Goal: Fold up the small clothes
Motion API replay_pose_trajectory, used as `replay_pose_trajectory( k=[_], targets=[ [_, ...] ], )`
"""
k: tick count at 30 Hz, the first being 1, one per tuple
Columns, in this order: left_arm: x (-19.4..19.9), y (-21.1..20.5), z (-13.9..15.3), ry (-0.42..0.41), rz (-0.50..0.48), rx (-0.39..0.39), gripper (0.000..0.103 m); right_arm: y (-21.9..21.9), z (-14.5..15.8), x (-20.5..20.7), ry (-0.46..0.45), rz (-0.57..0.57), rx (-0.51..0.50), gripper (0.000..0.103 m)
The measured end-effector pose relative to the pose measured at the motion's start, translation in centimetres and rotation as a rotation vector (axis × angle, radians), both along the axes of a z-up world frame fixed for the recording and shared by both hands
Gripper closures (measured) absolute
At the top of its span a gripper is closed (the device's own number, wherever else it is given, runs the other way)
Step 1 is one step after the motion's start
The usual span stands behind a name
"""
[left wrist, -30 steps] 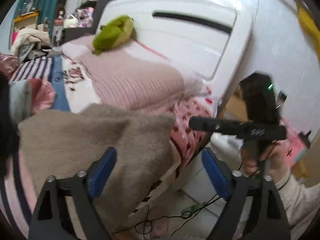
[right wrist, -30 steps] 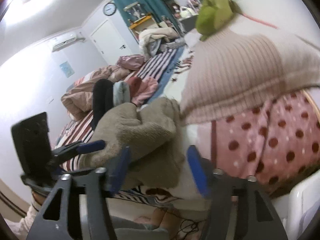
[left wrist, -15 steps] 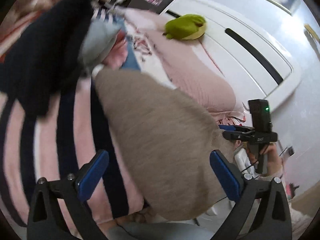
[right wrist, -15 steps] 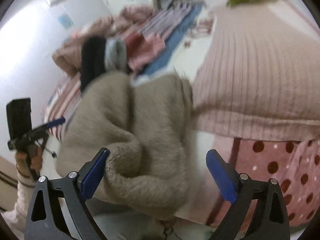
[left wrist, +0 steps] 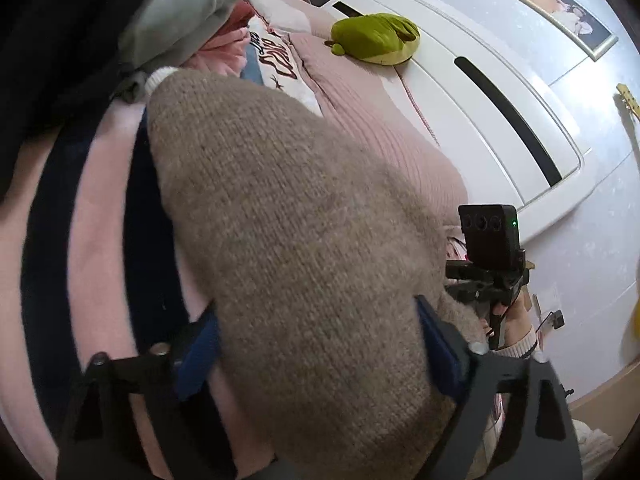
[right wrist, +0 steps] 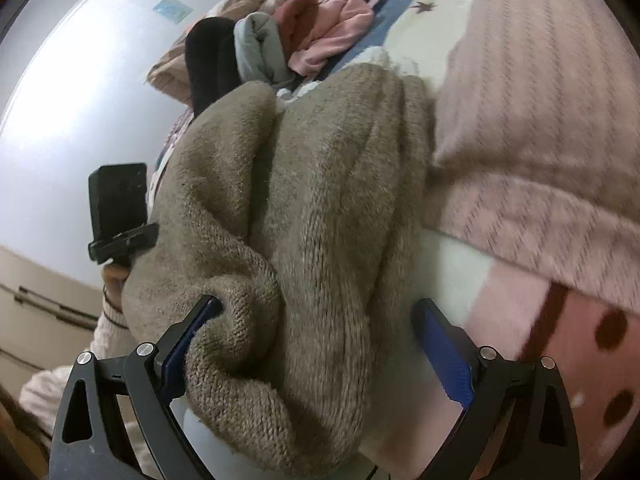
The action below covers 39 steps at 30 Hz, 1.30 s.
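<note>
A brown knitted garment [left wrist: 288, 232] lies bunched on the bed, near its edge. My left gripper [left wrist: 316, 344] is open, its blue-padded jaws straddling the near end of the garment. My right gripper [right wrist: 320, 344] is open too, with a thick fold of the same garment [right wrist: 312, 208] between its jaws; the left pad touches the knit. The right gripper's body shows in the left wrist view [left wrist: 490, 256], and the left gripper's body shows in the right wrist view [right wrist: 118, 208].
Folded black [right wrist: 208, 56], grey [right wrist: 260, 48] and pink [right wrist: 328, 28] clothes sit in a row behind the garment. A pink ribbed blanket [right wrist: 540, 120], a green plush toy [left wrist: 372, 38] and the white headboard [left wrist: 480, 92] lie beyond. The sheet is pink with navy stripes [left wrist: 80, 240].
Both grippers have moved in low over the brown garment and now straddle it. The left view swung from the bed edge and floor to the bed top.
</note>
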<state>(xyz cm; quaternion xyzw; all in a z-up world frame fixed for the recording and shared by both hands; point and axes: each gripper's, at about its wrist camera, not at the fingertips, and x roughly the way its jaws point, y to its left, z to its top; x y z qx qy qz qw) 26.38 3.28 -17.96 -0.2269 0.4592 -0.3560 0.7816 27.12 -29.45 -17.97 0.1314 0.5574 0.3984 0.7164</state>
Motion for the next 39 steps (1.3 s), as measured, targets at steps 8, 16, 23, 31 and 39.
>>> replay_pose_trajectory(
  k=[8, 16, 23, 31, 39],
  targets=[
    [-0.2, 2.3, 1.0, -0.034, 0.005, -0.005, 0.050, 2.3, -0.6, 1.7, 0.018, 0.143, 0.106, 0.043],
    [-1.7, 7.7, 4.1, -0.124, 0.049, 0.096, 0.053, 7.0, 2.0, -0.4, -0.115, 0.117, 0.108, 0.056],
    [-5.3, 19.0, 7.2, -0.181, 0.195, 0.210, 0.054, 17.6, 2.9, -2.3, -0.184, 0.073, 0.166, 0.058],
    [-8.5, 32.1, 11.1, -0.202, 0.374, 0.320, 0.055, 32.4, 4.4, -2.8, -0.200, 0.167, 0.258, 0.058],
    [-7.5, 40.9, 10.1, -0.122, 0.530, 0.386, 0.055, 43.4, 5.6, -2.6, -0.276, 0.233, 0.186, 0.058]
  ],
)
